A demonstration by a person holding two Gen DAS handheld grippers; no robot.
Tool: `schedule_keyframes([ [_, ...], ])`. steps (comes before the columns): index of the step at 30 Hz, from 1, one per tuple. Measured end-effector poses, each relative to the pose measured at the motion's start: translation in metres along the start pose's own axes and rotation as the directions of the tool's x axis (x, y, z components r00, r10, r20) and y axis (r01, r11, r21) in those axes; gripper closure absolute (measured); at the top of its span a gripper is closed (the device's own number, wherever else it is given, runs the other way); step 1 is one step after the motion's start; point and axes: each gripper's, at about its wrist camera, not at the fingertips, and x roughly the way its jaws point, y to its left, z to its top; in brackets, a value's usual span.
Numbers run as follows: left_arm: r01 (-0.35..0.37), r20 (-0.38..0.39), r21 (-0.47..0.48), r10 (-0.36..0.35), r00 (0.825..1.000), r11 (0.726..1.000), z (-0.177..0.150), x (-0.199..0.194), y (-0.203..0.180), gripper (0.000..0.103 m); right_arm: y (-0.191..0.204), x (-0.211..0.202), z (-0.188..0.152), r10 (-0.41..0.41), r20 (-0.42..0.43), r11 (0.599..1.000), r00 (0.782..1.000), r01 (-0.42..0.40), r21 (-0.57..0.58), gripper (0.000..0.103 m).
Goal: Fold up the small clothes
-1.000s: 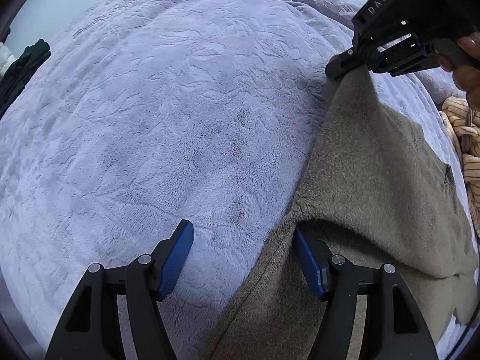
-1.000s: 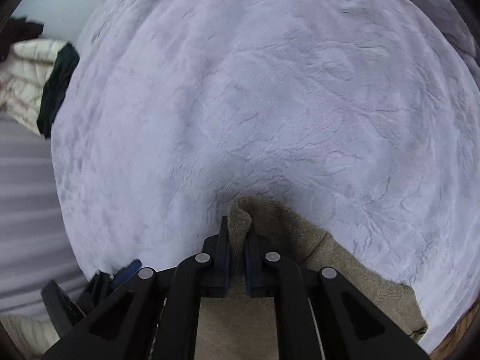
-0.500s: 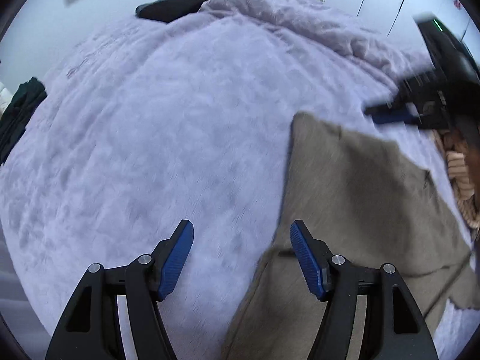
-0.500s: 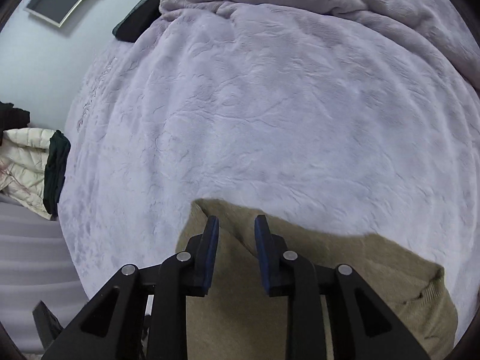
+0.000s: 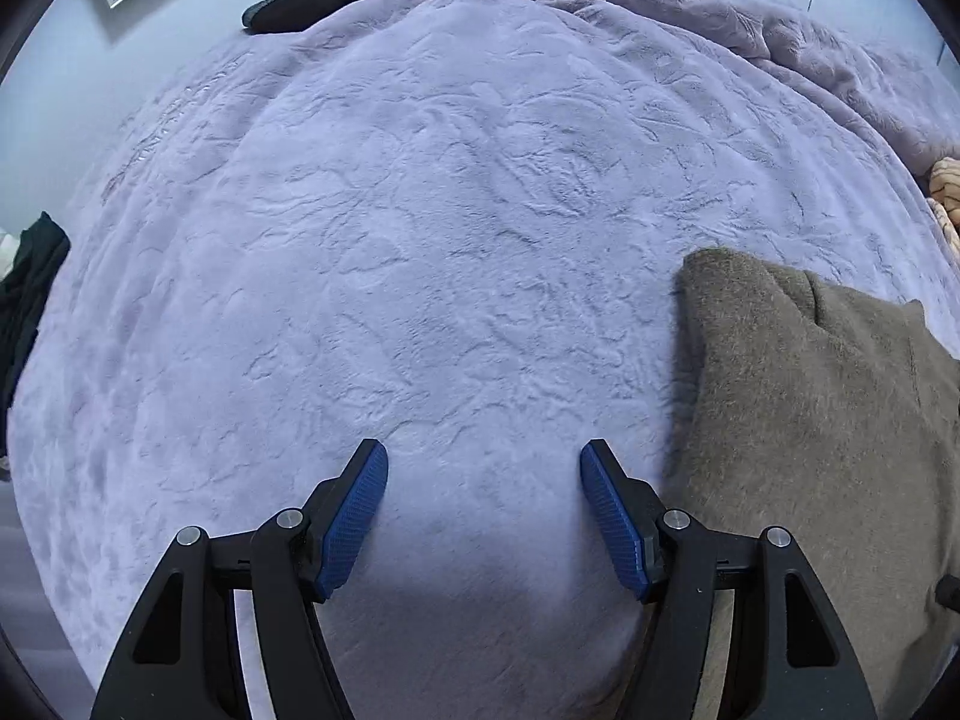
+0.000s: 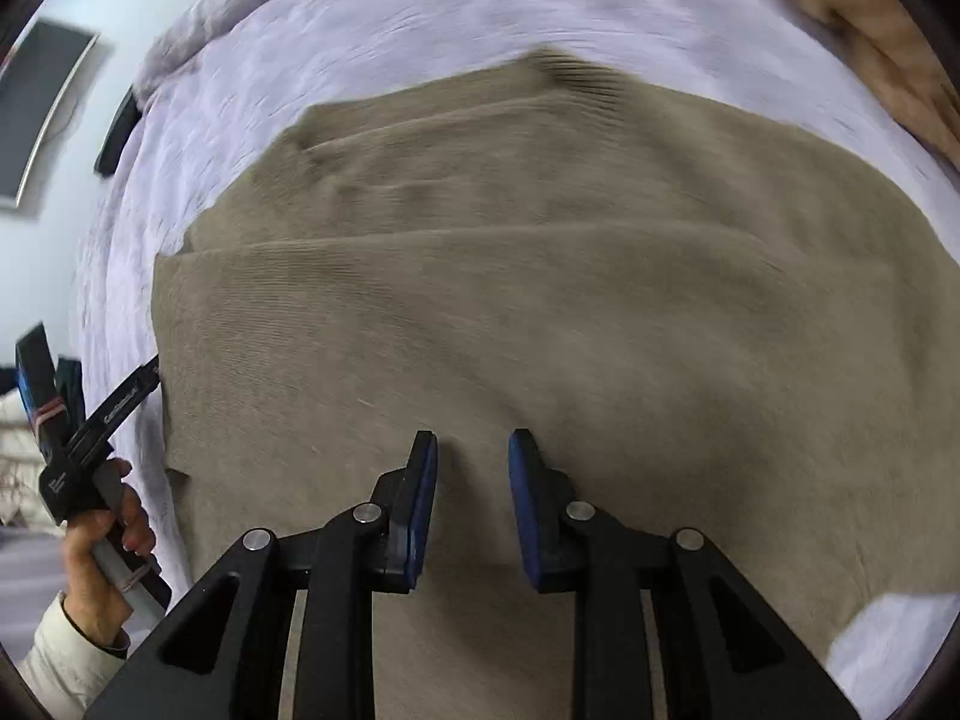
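On the left, the left gripper [image 5: 483,516] stands open over the lilac plush bedspread [image 5: 420,240], nothing between its blue pads; white lettering on its black body, seen from the right wrist, is too blurred to read. The taupe knitted garment [image 6: 540,300] lies flat on the bed, to the right. The right gripper [image 6: 473,495] hangs above it, jaws partly apart, gripping nothing.

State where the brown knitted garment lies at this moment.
The brown knitted garment lies spread on the lilac blanket, filling the right wrist view under the right gripper and lying right of the left gripper.
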Motion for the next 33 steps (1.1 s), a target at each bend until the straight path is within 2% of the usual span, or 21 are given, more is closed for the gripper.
schedule_keyframes([
  [3, 0.015, -0.013, 0.034, -0.014, 1.0, 0.999, -0.013, -0.018, 0.004, 0.035, -0.03, -0.019, -0.019, -0.006, 0.023, 0.996, 1.0, 0.004, 0.087, 0.074],
  [6, 0.078, -0.022, 0.068, -0.077, 0.997, 0.995, -0.031, -0.043, -0.001, 0.035, -0.052, -0.032, -0.044, -0.007, 0.027, 0.986, 1.0, 0.003, 0.168, 0.061],
  [9, 0.14, -0.06, 0.105, -0.135, 0.989, 0.985, -0.047, -0.06, -0.02, 0.035, -0.071, -0.043, -0.07, 0.014, 0.035, 0.975, 0.999, -0.022, 0.221, 0.061],
  [16, 0.251, -0.162, 0.241, -0.216, 0.963, 0.938, -0.102, -0.095, -0.099, 0.035, -0.088, -0.048, -0.114, 0.082, 0.062, 0.942, 0.995, -0.098, 0.321, 0.057],
  [19, 0.287, -0.194, 0.285, -0.238, 0.952, 0.915, -0.12, -0.105, -0.131, 0.035, -0.099, -0.051, -0.128, 0.101, 0.076, 0.929, 0.992, -0.122, 0.35, 0.057],
  [22, 0.298, -0.21, 0.326, -0.238, 0.948, 0.897, -0.13, -0.111, -0.158, 0.035, -0.121, -0.06, -0.138, 0.111, 0.106, 0.91, 0.988, -0.144, 0.388, 0.057],
  [27, 0.317, -0.247, 0.393, -0.233, 0.941, 0.863, -0.145, -0.113, -0.192, 0.035, -0.183, -0.081, -0.153, 0.11, 0.21, 0.838, 0.971, -0.204, 0.506, 0.057],
  [31, 0.316, -0.254, 0.43, -0.223, 0.941, 0.846, -0.148, -0.111, -0.213, 0.035, -0.242, -0.098, -0.163, 0.069, 0.326, 0.744, 0.943, -0.266, 0.613, 0.056],
  [33, 0.316, -0.26, 0.435, -0.218, 0.941, 0.843, -0.149, -0.109, -0.224, 0.035, -0.273, -0.105, -0.169, 0.04, 0.388, 0.682, 0.921, -0.309, 0.663, 0.056],
])
